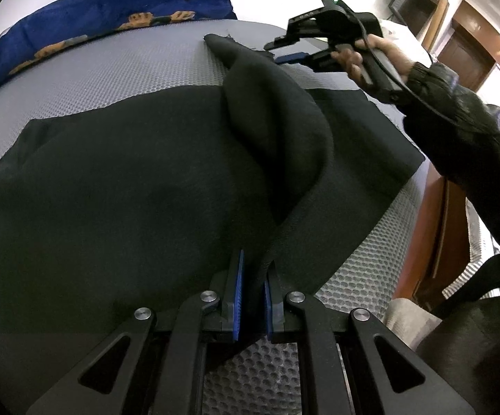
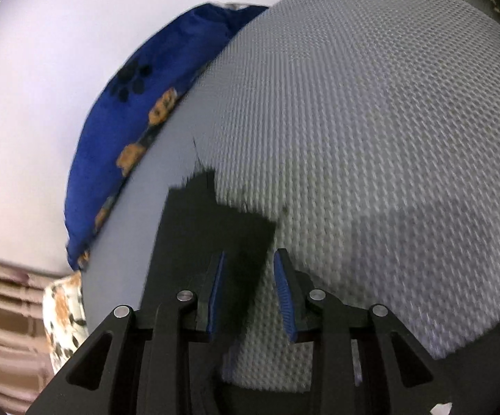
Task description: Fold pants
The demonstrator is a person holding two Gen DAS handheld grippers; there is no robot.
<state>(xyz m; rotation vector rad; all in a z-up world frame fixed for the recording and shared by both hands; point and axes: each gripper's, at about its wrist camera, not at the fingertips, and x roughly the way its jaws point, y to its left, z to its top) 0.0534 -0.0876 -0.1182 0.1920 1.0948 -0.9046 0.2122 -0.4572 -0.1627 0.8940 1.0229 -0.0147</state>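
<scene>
Left wrist view: pants (image 1: 129, 180) fold pinched in left tongs (image 1: 253, 290).

1. Pants (image 1: 129, 173): matt black cloth, soft knit look.
2. Mattress cover (image 2: 370, 121): grey woven mesh, coarsely textured.
3. Pillow (image 1: 77, 27): blue printed cloth.
4. Left gripper (image 1: 251, 276): matt black plastic, ribbed blue pads (image 1: 238, 297), polished metal pins.

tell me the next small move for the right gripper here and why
Probably close the right gripper on the black pants corner lying between its jaws. The jaws stand apart, with the cloth against one pad and a gap at the other, so nothing is pinched yet. The left gripper already clamps a fold at the near edge, so a second hold would let both lift together.
</scene>
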